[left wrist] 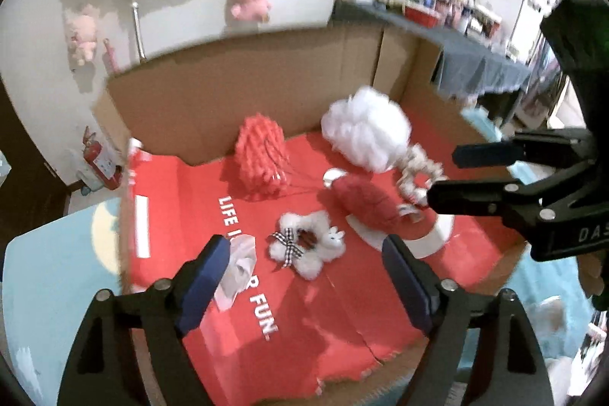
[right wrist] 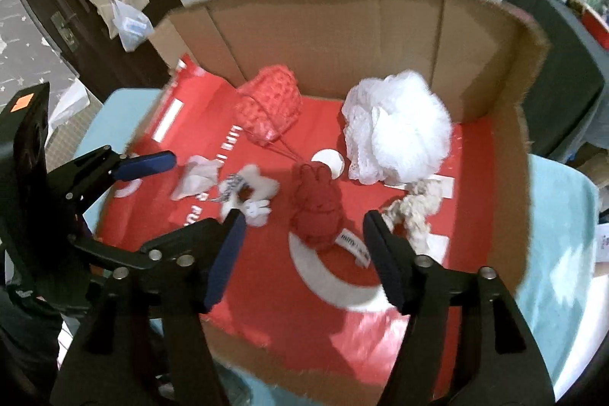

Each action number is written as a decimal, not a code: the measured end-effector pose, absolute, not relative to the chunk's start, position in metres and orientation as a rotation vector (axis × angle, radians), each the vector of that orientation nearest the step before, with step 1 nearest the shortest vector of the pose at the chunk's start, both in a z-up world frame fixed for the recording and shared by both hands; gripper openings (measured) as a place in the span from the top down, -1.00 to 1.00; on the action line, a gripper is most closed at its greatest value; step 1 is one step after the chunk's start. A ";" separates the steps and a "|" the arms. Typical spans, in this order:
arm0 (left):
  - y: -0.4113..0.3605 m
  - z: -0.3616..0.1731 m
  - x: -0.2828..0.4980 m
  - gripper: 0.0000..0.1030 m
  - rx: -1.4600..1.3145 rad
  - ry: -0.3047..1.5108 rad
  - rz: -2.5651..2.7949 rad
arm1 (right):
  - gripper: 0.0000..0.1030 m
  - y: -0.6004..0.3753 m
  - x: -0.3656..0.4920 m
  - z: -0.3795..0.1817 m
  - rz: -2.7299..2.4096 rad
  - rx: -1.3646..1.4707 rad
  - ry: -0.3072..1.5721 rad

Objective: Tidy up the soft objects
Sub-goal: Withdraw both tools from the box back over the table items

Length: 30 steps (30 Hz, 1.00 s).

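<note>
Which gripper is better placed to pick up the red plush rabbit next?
Right. The right gripper hangs open directly over the red plush rabbit; the left gripper frames the white fluffy scrunchie.

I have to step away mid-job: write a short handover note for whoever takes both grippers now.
Left gripper: open, empty, above the box's near side.
Right gripper: open, empty, above the red plush.
In the box: red pouch, white puff, red plush, white scrunchie, cream scrunchie, small clear bag.
Done: all six lie loose on the red liner.
Left: something pale shows on the blue cloth outside the box; too blurred to name.
</note>
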<state>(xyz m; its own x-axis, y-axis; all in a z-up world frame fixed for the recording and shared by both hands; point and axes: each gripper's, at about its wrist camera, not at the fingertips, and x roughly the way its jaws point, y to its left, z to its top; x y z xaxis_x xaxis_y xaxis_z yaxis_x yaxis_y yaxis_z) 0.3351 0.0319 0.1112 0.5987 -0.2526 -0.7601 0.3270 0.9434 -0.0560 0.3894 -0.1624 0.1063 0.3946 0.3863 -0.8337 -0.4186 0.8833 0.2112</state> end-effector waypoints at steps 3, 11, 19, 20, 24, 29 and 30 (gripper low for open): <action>0.035 0.136 0.313 -0.78 0.053 0.811 -0.332 | -0.37 -0.169 0.367 0.129 0.496 -0.036 0.999; 0.032 0.185 0.236 -0.99 0.004 0.647 -0.308 | -0.47 -0.187 0.288 0.183 0.448 -0.070 0.816; 0.023 0.203 0.144 -0.99 0.015 0.504 -0.299 | -0.75 -0.198 0.189 0.207 0.332 -0.131 0.580; 0.020 0.203 0.133 -0.99 0.021 0.486 -0.298 | -0.75 -0.202 0.173 0.207 0.318 -0.121 0.550; 0.013 0.198 0.091 -1.00 0.045 0.410 -0.287 | -0.75 -0.213 0.136 0.201 0.320 -0.074 0.501; 0.010 0.185 0.057 -1.00 0.027 0.349 -0.264 | -0.75 -0.228 0.093 0.190 0.311 -0.016 0.446; 0.010 0.182 0.052 -1.00 0.018 0.349 -0.264 | -0.75 -0.230 0.088 0.187 0.314 -0.007 0.442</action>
<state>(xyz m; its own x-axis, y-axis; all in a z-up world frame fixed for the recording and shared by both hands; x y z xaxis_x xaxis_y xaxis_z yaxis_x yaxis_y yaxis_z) 0.0522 0.0099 0.1820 0.9058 -0.2526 -0.3401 0.2588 0.9655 -0.0281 0.0879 -0.2300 0.1873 0.8565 0.2976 -0.4217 -0.3007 0.9518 0.0608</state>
